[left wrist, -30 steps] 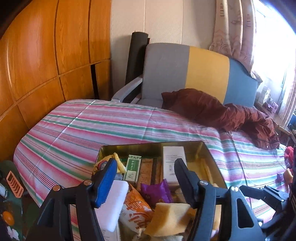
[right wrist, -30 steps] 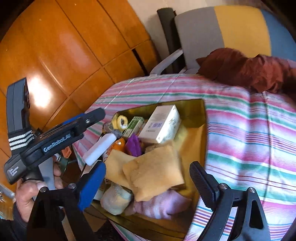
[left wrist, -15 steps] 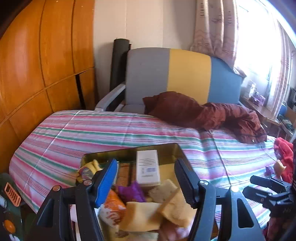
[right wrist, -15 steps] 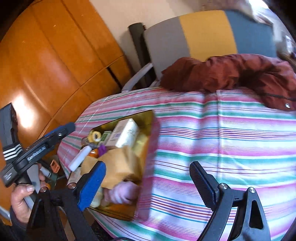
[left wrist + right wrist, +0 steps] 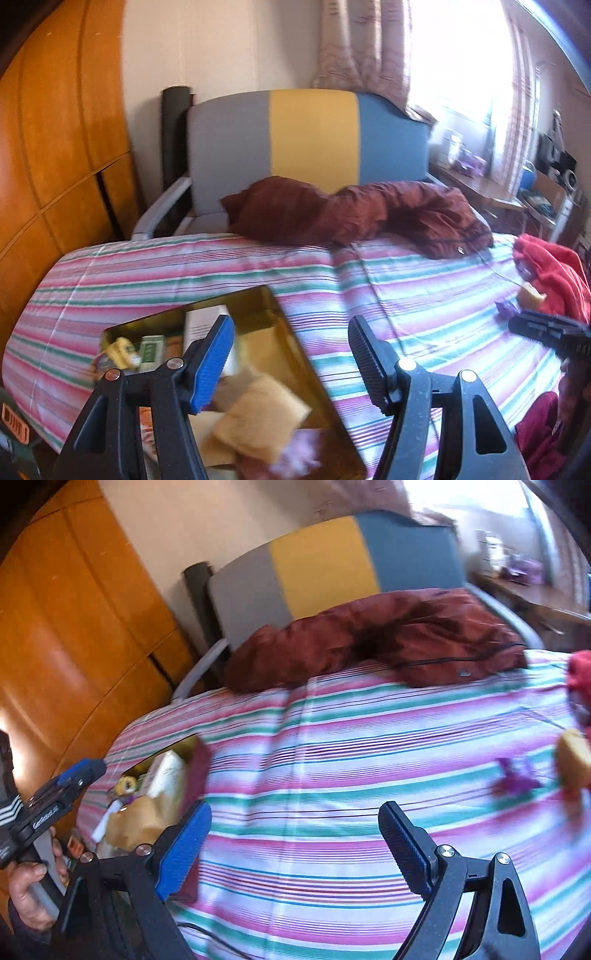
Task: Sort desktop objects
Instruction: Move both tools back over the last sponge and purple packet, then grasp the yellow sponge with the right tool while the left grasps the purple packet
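A gold tin [image 5: 280,332] lies on the striped bedspread [image 5: 406,295], filled with yellow sponges [image 5: 258,417], a white box [image 5: 201,325], a green box [image 5: 151,349] and other small items. My left gripper [image 5: 290,332] hovers open over the tin's right edge with nothing between its fingers. My right gripper [image 5: 293,812] is open and empty above bare bedspread [image 5: 332,738], with the tin [image 5: 192,768] at its left. Far right lie a purple wrapper [image 5: 517,779] and a yellow sponge piece [image 5: 572,760]. Both also show in the left wrist view: purple wrapper [image 5: 506,306], sponge piece [image 5: 532,293].
A maroon jacket [image 5: 369,214] lies along the far edge of the bed before a grey, yellow and blue chair [image 5: 310,136]. A red cloth [image 5: 550,273] sits at the right. Wooden panels [image 5: 55,147] line the left. A hand [image 5: 29,893] holds the left gripper [image 5: 83,770].
Both grippers have swung to the right, so the tin slid left in both views. The purple wrapper and sponge piece have come into the right wrist view. Jaw openings look unchanged.
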Motion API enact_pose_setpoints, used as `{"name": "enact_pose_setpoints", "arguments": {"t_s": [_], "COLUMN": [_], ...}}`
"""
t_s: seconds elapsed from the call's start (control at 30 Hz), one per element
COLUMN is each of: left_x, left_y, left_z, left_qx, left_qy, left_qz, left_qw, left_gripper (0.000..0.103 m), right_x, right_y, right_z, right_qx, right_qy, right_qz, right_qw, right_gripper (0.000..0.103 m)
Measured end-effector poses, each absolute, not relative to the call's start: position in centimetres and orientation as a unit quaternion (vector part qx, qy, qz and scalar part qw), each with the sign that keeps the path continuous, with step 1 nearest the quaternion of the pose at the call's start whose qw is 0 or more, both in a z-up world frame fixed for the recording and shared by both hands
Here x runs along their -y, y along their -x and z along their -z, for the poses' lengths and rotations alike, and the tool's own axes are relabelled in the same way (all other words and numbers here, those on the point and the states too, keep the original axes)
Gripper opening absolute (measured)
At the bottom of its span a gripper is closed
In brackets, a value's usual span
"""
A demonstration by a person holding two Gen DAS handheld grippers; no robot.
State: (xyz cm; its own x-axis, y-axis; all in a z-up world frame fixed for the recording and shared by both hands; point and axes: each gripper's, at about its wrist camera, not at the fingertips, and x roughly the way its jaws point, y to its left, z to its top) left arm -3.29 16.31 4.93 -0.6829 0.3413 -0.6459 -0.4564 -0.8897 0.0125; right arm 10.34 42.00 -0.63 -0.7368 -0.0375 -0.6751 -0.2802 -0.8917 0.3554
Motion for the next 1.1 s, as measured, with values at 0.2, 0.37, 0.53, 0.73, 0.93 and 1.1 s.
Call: {"name": "enact_pose_setpoints", "arguments": {"t_s": [0.2,0.37,0.53,0.73,0.93,1.1], "left_x": [-21.9,-27.7,-32.8,-39.1,-44.8,-49.3], "left_y": [2.7,2.2,1.9,2.1,1.5,1.5], "left_z": [-4.0,-2.5,-1.0,1.3,3.5,5.6], "left_qx": [-0.116,-0.137,-0.142,-0.145,-0.159,-0.149], "left_qy": [0.34,0.352,0.372,0.404,0.423,0.447], "left_qz": [-0.895,-0.868,-0.839,-0.796,-0.759,-0.73], "left_qw": [0.267,0.323,0.372,0.426,0.469,0.496], "left_gripper": [0.065,0.065,0.065,0.065,0.065,0.068], "right_x": [-48.0,-53.7,-60.6,-66.1,-69.6,-70.3], "right_y": [-13.9,-16.8,-19.1,-18.3,-15.9,-15.0], "right_z": [0.7,0.9,0.8,3.3,7.2,9.8], "right_qx": [-0.236,-0.264,-0.287,-0.28,-0.239,-0.214], "right_qy": [0.351,0.339,0.329,0.369,0.427,0.462], "right_qz": [-0.896,-0.881,-0.855,-0.826,-0.807,-0.797], "right_qw": [0.139,0.199,0.28,0.322,0.331,0.325], "right_gripper": [0.092,0.092,0.092,0.092,0.091,0.054]}}
